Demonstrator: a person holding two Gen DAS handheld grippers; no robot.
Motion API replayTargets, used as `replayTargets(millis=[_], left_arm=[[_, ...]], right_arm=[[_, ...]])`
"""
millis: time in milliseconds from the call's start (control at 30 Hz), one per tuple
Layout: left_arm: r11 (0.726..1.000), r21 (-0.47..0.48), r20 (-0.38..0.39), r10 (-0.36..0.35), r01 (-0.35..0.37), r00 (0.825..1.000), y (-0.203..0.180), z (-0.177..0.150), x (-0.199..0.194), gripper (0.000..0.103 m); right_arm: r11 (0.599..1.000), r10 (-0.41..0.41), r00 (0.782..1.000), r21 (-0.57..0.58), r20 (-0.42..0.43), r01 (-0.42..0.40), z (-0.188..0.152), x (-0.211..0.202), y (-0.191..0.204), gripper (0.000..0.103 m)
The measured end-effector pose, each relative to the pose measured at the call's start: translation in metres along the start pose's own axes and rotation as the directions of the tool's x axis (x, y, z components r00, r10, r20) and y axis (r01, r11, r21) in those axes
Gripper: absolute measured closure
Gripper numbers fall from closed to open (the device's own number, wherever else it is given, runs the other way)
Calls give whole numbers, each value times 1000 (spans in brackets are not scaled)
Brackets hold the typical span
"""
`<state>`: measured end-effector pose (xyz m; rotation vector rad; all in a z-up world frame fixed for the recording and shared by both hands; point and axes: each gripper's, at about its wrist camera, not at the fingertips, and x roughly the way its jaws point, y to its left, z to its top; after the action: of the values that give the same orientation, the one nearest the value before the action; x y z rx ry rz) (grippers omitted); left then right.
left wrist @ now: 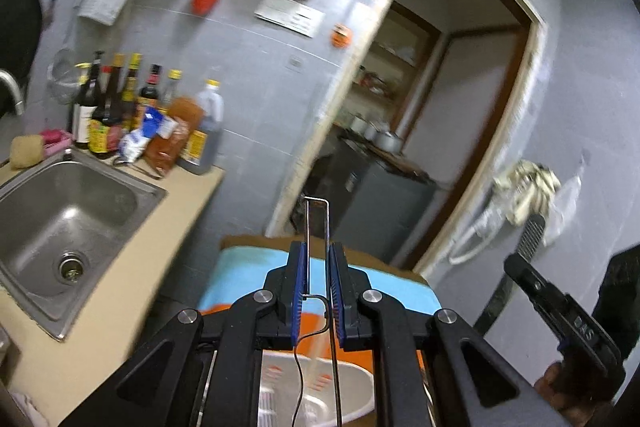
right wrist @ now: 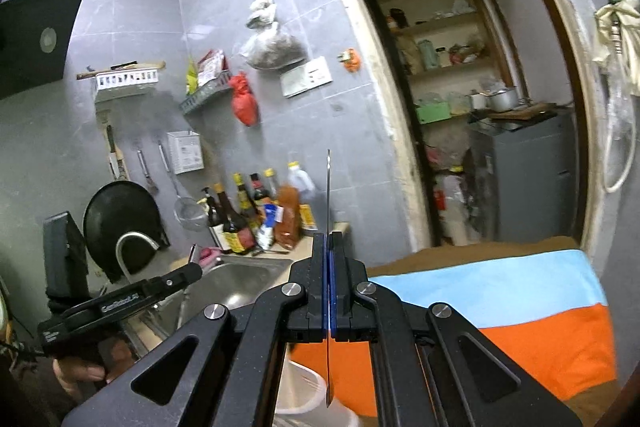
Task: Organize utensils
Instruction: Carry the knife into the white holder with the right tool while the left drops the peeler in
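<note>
My left hand-held gripper [left wrist: 317, 269] is clamped on a thin bent-wire metal utensil [left wrist: 316, 227], its squared loop poking up past the blue pads and the wire trailing down below the fingers. I honestly can't tell what kind of utensil it is, just that it's skinny wire.

My right hand-held gripper [right wrist: 329, 267] has its jaws pressed together on a flat thin metal utensil handle [right wrist: 328, 187], seen edge-on, standing nearly upright. The top sticks well above the fingertips and the lower end hangs down over a white slotted plastic utensil holder [right wrist: 308, 391].

That same holder [left wrist: 352, 387] shows up right under my left one too, sitting on a cloth in light blue and orange stripes [right wrist: 520, 311] with brown at the edges.

Off to the side there's a stainless steel sink [left wrist: 64, 215] set into a beige counter [left wrist: 160, 247], with a cluster of dark sauce bottles [left wrist: 120, 107] at the back against the grey tiled wall [left wrist: 256, 83]. Both hand-held grippers are up in the air, well above the cloth, roughly side by side.
</note>
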<state>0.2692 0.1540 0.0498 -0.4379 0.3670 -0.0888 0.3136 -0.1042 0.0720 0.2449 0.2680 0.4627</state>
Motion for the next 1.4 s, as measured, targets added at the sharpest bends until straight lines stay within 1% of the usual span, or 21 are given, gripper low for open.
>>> replayTargets(millis=[100, 233, 467, 633, 800, 967, 1200, 1400], left_arm=[[999, -29, 28, 20, -19, 999, 25, 7, 3, 91], [997, -70, 54, 26, -22, 998, 49, 9, 15, 91], [996, -94, 71, 10, -3, 997, 67, -7, 33, 91], [998, -63, 90, -4, 10, 996, 60, -20, 38, 91], [1000, 14, 127, 25, -27, 992, 49, -29, 40, 91], [995, 86, 160, 45, -60, 986, 41, -38, 40, 91], [990, 120, 156, 56, -75, 986, 38, -47, 41, 91], [989, 127, 139, 51, -69, 989, 39, -52, 40, 91]], right_arm=[[1000, 4, 1000, 3, -2, -4, -13, 16, 12, 102], [1000, -5, 1000, 2, -22, 5, -33, 32, 18, 102], [1000, -17, 999, -13, -31, 17, -58, 41, 17, 102], [999, -31, 998, -29, -46, 30, -66, 49, 19, 102], [999, -32, 998, -32, -59, 30, -73, 53, 18, 102], [999, -31, 997, -32, -68, 29, -79, 54, 16, 102], [998, -28, 995, -51, -99, 23, -84, 60, 16, 102], [997, -19, 992, -70, -127, 10, -89, 62, 16, 102]])
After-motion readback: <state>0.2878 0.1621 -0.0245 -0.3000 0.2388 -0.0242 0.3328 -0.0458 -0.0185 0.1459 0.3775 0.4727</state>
